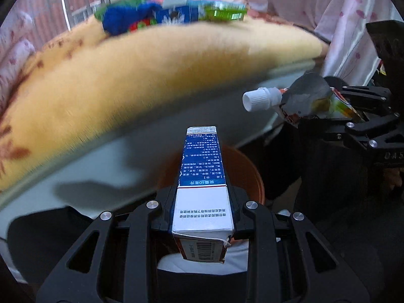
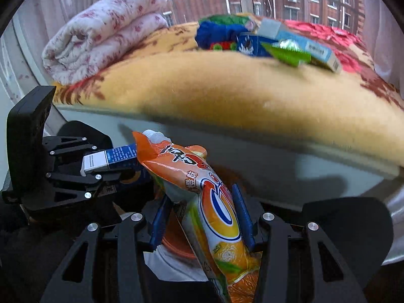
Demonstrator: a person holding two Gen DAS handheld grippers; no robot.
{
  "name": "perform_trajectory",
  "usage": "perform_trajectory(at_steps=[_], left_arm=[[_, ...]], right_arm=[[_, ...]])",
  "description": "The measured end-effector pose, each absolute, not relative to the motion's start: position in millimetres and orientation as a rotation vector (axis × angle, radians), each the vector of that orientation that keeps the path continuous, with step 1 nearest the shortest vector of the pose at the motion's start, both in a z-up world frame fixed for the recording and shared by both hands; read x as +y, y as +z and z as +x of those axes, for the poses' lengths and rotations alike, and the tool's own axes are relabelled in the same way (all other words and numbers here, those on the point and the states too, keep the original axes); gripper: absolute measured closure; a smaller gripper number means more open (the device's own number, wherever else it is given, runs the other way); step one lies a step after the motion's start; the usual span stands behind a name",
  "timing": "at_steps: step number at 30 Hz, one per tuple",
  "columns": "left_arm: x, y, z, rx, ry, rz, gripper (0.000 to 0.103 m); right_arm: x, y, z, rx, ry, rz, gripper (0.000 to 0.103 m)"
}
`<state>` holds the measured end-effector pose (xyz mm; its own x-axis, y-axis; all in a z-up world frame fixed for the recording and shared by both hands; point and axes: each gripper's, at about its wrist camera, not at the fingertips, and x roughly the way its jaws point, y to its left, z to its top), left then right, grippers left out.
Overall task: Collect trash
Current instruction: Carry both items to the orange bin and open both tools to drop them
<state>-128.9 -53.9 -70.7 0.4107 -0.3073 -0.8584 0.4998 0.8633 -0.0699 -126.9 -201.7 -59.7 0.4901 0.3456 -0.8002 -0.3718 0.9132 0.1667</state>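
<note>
Bed (image 2: 227, 93), covered w/ a yellow fleece blanket, is seen filling the upper half of both views. A folded floral quilt (image 2: 101, 32) is laid at its far left, by the window. More packaging (blue wrapper, green packet, pale blue box) (image 2: 298, 48) is left in a heap on the blanket, well apart from both tongs. An orange bin (image 1: 242, 174) is seen below the bed edge, under the tongs. Right tongs (image 2: 202, 217) are clamped on an orange spouted drink pouch (image 2: 219, 212), white cap pointing away. Left tongs (image 1: 203, 197) are clamped on a blue-and-white carton (image 1: 202, 176), held lengthwise above the bin.
</note>
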Motion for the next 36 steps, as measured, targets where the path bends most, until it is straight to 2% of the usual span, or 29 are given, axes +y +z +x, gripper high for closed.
perform_trajectory(at_steps=[14,23,24,25,26,27,36], left_arm=[[-65,-167,-88,1.296,-0.502,0.222,0.075],[-64,-199,-71,1.422,-0.513,0.175,0.074],[-64,-200,-70,1.428,-0.507,0.171,0.067],[-63,-201,-68,1.441,-0.498,0.167,0.045],[-62,-202,-67,1.442,-0.486,0.164,0.032],[-60,-201,-71,1.438,-0.479,0.160,0.026],[-54,-194,-72,1.439,-0.471,0.134,0.026]], right_arm=[[-179,-154,-78,1.192,0.388,-0.061,0.055],[-172,-201,-52,1.322,0.369,-0.074,0.054],[-171,-203,-51,1.326,0.366,-0.077,0.051],[-171,-206,-49,1.331,0.362,-0.085,0.046],[-166,-207,-44,1.335,0.354,-0.094,0.032],[-165,-208,-42,1.332,0.342,-0.101,0.029],[-177,-201,-48,1.318,0.325,-0.067,0.029]])
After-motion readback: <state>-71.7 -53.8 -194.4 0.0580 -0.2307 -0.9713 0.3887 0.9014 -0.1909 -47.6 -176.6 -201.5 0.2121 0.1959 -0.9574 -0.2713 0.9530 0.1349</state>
